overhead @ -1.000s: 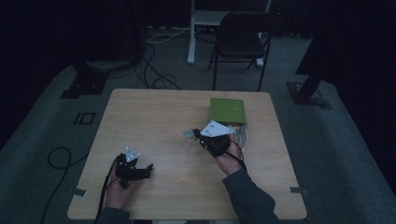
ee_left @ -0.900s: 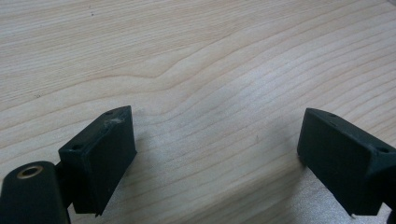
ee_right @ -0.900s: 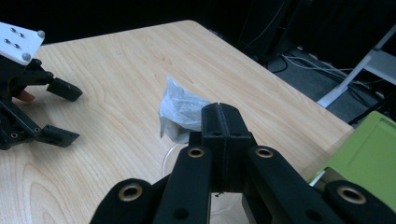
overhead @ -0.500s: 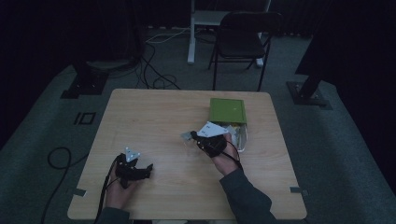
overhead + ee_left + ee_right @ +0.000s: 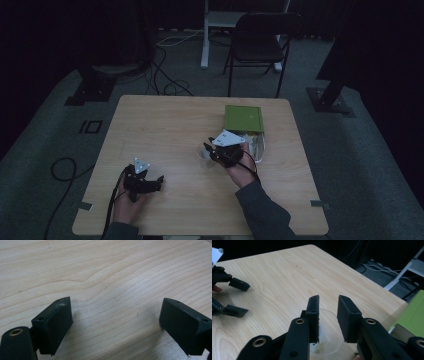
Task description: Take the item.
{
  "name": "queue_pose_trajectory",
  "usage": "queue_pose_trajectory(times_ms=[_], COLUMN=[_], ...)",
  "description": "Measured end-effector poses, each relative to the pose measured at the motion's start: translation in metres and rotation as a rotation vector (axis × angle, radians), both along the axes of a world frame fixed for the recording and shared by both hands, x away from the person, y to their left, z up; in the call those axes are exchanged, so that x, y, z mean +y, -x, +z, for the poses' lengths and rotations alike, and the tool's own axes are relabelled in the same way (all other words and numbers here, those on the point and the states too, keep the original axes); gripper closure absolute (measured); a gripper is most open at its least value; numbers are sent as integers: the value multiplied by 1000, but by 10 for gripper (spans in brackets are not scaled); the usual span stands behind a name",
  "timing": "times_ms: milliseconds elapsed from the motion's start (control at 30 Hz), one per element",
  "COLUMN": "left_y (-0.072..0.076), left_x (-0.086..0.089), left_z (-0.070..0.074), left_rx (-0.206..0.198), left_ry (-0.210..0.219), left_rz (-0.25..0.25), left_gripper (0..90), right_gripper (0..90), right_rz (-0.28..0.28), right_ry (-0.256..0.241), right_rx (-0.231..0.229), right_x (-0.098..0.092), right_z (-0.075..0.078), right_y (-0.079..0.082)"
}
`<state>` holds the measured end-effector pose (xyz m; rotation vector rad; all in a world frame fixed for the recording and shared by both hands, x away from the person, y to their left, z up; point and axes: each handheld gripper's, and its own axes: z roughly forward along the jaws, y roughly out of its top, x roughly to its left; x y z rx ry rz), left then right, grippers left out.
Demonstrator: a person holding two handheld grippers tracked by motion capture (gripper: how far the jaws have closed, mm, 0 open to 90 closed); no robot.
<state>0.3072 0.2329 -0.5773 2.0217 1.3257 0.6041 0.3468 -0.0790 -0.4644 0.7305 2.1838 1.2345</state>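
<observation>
Two tongs work one wooden worktop (image 5: 165, 125): the left tongs (image 5: 150, 181) rest wide open and empty near the front edge, the right tongs (image 5: 328, 315) part narrowly over one clear cup (image 5: 329, 340), with one green book (image 5: 243, 118) beyond.

Bare wood is lying open across the far-left and middle of the table (image 5: 160, 125) — nothing is blocking a pass there. Along the right side a green box (image 5: 243, 118) is sitting, with pale clutter (image 5: 257, 146) beside it, hard to make out in the dim view. A clear cup (image 5: 329, 340) is standing under the right gripper (image 5: 328, 305) — its jaws are straddling the rim with a narrow gap. The left gripper (image 5: 115, 320) is gaping over bare wood.
</observation>
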Motion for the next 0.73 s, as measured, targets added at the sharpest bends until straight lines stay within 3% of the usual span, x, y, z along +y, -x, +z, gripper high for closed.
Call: queue_pose_trajectory(times_ms=[200,733], left_y=[0,0], left_x=[0,0], left_z=[0,0], left_rx=[0,1], left_ry=[1,-1], left_rz=[0,-1], left_gripper=[121,121], right_gripper=[671,669], right_rz=[-17,-32], right_ry=[7,9], right_rx=[-16,6], right_x=[-8,-31], right_z=[2,-7], right_y=[5,24])
